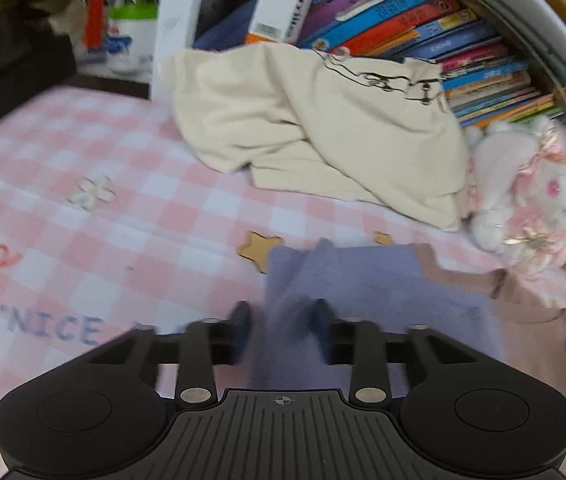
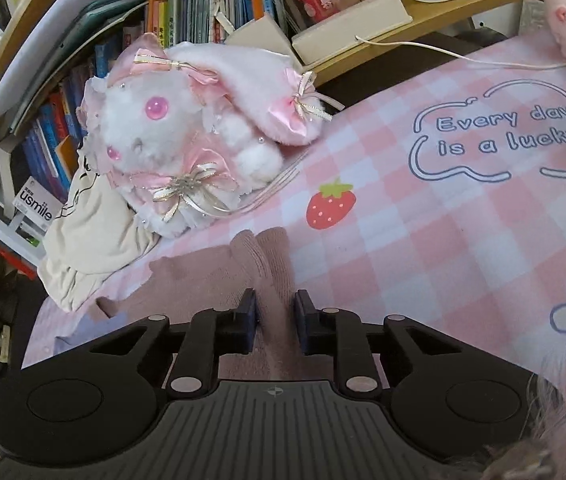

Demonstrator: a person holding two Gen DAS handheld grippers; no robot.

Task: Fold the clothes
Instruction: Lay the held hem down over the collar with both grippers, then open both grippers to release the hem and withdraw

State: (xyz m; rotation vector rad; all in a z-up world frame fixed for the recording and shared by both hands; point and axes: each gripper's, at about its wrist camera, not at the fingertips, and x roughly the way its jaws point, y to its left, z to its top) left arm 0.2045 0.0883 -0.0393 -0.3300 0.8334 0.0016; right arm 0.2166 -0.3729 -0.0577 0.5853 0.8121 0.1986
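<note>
On checked cloth, fuzzy knit garment

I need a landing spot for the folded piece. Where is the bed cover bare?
Bare check runs left of the cream garment, toward the NICE lettering, and right of the plush rabbit, around the strawberry. It is crowded along the bookshelf, where garment and rabbit pile together.

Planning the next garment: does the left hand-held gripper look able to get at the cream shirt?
Probably yes: bare checked cover lies between the left hand-held gripper and the cream shirt, though purple fabric sits between its fingers.
</note>
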